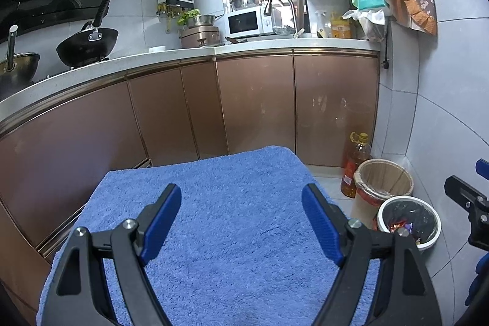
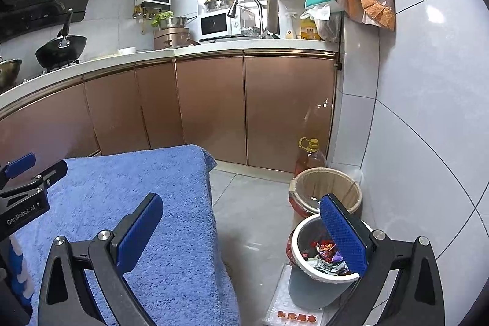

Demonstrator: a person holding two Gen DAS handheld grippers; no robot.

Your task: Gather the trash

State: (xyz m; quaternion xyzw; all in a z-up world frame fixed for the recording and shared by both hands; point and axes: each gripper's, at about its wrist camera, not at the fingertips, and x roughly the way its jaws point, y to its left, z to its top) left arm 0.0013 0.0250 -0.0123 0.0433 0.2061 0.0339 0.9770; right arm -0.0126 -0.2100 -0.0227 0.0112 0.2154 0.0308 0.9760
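A small white-rimmed trash bin point(image 2: 305, 261) with several crumpled wrappers point(image 2: 325, 254) inside stands on the floor by the right wall; it also shows in the left wrist view point(image 1: 409, 222). My left gripper point(image 1: 241, 197) is open and empty above a blue towel point(image 1: 226, 222) that covers a raised surface. My right gripper point(image 2: 241, 210) is open and empty, its left finger over the towel's right edge point(image 2: 152, 203) and its right finger above the bin. No loose trash shows on the towel.
A taller beige bin point(image 2: 327, 188) lined with a bag stands behind the small bin, with an oil bottle point(image 2: 310, 156) beyond it. A clear tray point(image 2: 293, 313) with orange pieces lies on the floor. Brown cabinets point(image 1: 256, 103) and a cluttered counter run behind.
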